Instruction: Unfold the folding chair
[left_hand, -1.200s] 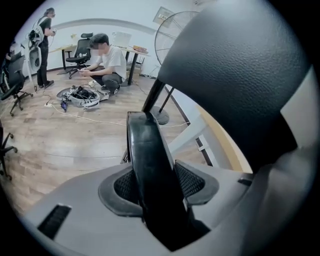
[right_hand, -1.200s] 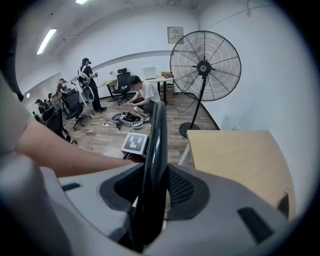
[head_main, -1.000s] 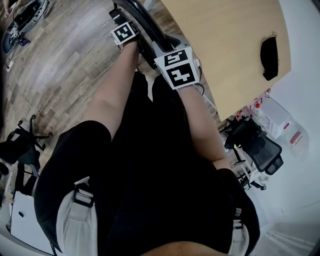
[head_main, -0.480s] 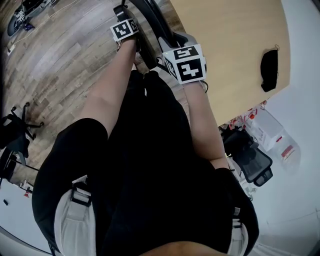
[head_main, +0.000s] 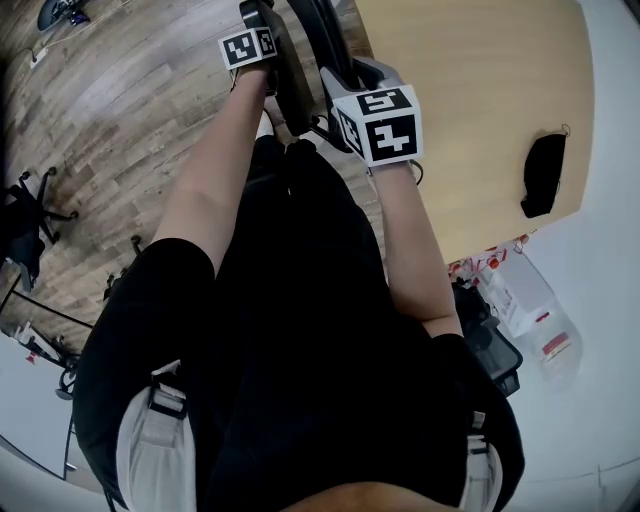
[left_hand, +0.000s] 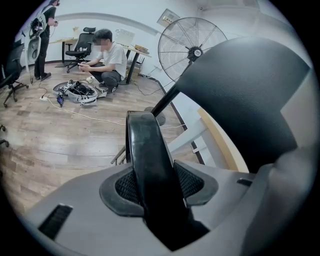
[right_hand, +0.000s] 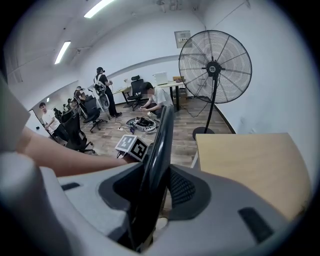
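The black folding chair (head_main: 296, 80) stands in front of the person, at the top of the head view, next to a table. My left gripper (head_main: 256, 28) is shut on a broad curved black bar of the chair (left_hand: 146, 155), both mesh pads pressing its sides. My right gripper (head_main: 345, 78) holds a thinner black tube of the chair (right_hand: 159, 142). That tube runs between its pads (right_hand: 182, 190); these jaws have just been opening slightly with the tube still in them. The left gripper's marker cube (right_hand: 132, 146) shows beyond the tube. The seat and legs are hidden.
A light wooden table (head_main: 470, 90) is close on the right, a black pouch (head_main: 543, 175) near its edge. A big standing fan (right_hand: 215, 65) is beyond it. A person sits on the wooden floor (left_hand: 107, 57) amid cables. Office chairs (head_main: 25, 215) stand at the left.
Both grippers and the chair frame sit a little higher and further right in the head view. The right marker cube has tilted slightly. Both grips stay on the chair.
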